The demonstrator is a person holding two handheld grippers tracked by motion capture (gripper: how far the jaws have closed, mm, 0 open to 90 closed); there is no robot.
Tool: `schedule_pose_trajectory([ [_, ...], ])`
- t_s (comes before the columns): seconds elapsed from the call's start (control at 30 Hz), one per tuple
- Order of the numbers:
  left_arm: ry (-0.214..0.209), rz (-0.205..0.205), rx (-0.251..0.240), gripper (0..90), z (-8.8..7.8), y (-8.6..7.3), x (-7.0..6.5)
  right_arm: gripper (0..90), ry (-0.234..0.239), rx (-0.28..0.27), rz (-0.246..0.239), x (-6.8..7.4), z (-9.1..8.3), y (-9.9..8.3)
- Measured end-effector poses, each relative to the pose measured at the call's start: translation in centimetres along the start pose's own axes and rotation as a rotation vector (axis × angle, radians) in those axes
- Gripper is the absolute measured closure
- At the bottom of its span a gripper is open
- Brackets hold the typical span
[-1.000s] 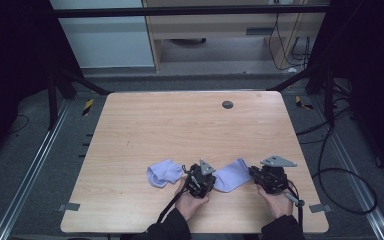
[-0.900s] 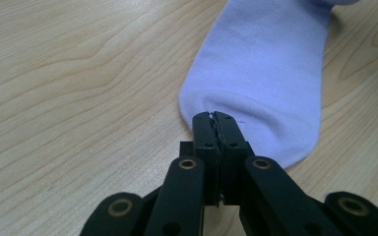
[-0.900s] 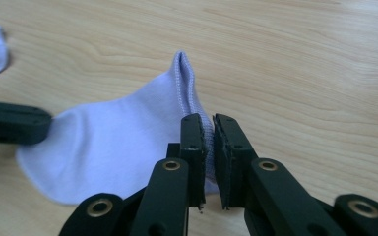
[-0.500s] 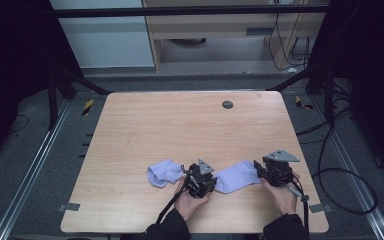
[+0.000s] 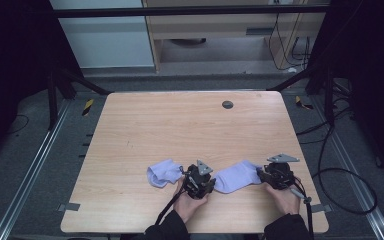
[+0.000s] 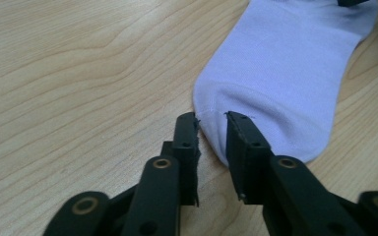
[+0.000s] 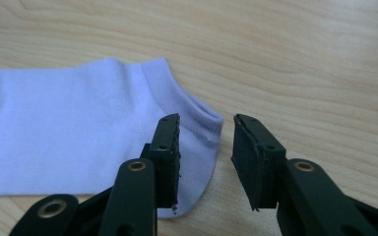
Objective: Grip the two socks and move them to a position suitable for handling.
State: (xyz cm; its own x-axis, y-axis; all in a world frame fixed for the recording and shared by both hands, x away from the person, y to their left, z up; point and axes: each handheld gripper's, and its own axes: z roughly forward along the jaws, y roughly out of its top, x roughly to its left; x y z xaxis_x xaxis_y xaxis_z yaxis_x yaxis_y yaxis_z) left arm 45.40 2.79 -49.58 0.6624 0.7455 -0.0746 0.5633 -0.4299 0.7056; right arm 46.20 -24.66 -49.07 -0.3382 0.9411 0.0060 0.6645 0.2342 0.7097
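Observation:
A pale lilac sock (image 5: pixel 236 177) lies flat on the wooden table (image 5: pixel 180 125) between my two grippers. My left gripper (image 5: pixel 198 181) is at its toe end; in the left gripper view the jaws (image 6: pixel 211 118) stand a little apart with the sock's (image 6: pixel 285 69) rounded toe edge between their tips. My right gripper (image 5: pixel 277 175) is at the other end, and its jaws (image 7: pixel 206 120) stand open over the sock's (image 7: pixel 69 132) cuff corner. A second lilac sock (image 5: pixel 162 173) lies crumpled just left of the left gripper.
A small dark round disc (image 5: pixel 227 104) sits near the table's far edge. The table's front edge runs close under both hands. Cables (image 5: pixel 330 165) trail on the floor to the right, and dark frame posts stand at both sides.
The sock between the grippers now lies flatter and more stretched out. The right gripper has shifted slightly to the right; the left gripper has barely moved.

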Motion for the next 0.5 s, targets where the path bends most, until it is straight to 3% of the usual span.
schedule_pose_trajectory([
  [0.1,0.004,-0.008,0.003,79.9,0.2,-0.04,-0.1,66.0,0.003,0.028,-0.004,-0.09,0.51,-0.17],
  [0.23,0.003,-0.011,0.007,87.9,0.28,0.04,-0.21,73.9,0.019,0.025,0.013,0.03,0.51,-0.36],
  [0.37,0.003,-0.011,0.009,88.9,0.36,0.2,-0.14,85.1,0.041,0.035,0.034,0.18,0.46,-0.33],
  [0.5,0.007,-0.012,-0.006,89.2,0.41,0.54,0.06,87.0,0.045,0.04,0.029,0.25,0.14,-0.29],
])
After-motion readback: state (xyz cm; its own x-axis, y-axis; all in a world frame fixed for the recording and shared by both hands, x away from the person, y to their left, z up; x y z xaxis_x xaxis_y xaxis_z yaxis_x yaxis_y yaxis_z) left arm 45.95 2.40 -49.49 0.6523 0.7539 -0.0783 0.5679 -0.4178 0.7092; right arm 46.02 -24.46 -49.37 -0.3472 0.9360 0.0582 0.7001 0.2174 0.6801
